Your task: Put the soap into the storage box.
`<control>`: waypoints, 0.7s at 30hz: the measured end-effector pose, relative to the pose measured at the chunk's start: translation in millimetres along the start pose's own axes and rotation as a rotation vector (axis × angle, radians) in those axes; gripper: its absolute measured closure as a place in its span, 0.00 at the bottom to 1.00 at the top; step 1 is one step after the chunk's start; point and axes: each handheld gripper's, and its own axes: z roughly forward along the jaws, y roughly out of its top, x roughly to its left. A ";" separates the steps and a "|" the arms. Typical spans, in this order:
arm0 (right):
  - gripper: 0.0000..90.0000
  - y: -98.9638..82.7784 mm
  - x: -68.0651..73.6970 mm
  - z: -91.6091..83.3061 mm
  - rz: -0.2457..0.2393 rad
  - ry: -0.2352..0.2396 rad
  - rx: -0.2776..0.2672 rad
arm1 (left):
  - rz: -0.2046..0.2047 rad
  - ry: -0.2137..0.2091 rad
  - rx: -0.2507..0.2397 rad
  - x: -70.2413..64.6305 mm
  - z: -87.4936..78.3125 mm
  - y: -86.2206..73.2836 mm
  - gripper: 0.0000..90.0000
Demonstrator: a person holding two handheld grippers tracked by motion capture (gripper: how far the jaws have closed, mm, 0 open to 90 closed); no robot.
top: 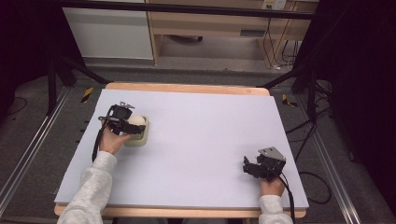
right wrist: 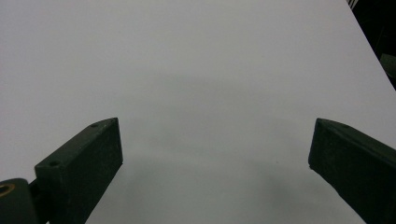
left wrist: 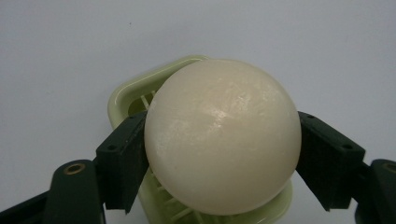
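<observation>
1. Near the table's left edge, about halfway between the near and far edges, the left gripper [top: 133, 126] is clamping a cream-white ball [top: 136, 122]. In the left gripper view both black jaws are pressing on opposite sides of the ball [left wrist: 222, 135], right around its widest part, so that's a proper hold.

2. The relation that matters: the ball is sitting directly over a pale green ribbed holder [left wrist: 140, 91], which looks like a soap dish or egg-slicer base. I can't tell whether the ball is already resting on the ribs or hanging just above them, since the ball is hiding the contact spot.

3. The ball is round, so there's no long axis to fuss over. The holder [top: 141, 136] is lying lengthwise roughly toward the near and far edges, and the ball is covering most of it.

4. The left hand [top: 112, 140] is coming in from the near-left side, with the gripper tipped forward and down onto the holder.

5. The right gripper [top: 250, 167] is parked near the near right corner, well apart from the ball. Its jaws are standing wide with just bare table [right wrist: 196, 70] between them.

6. My guess: whatever comes next belongs to the left hand, either seating or lifting the ball. The right one is way too far off.
</observation>
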 end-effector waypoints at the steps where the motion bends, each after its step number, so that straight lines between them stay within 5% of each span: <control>1: 0.04 0.0 -0.1 0.0 -0.002 0.000 0.000 | 0.003 0.000 0.005 0.7 0.8 -1.0 0.27; 21: 0.04 0.0 0.2 0.3 -0.007 -0.001 0.003 | 0.000 0.010 0.043 4.7 11.9 -9.6 0.27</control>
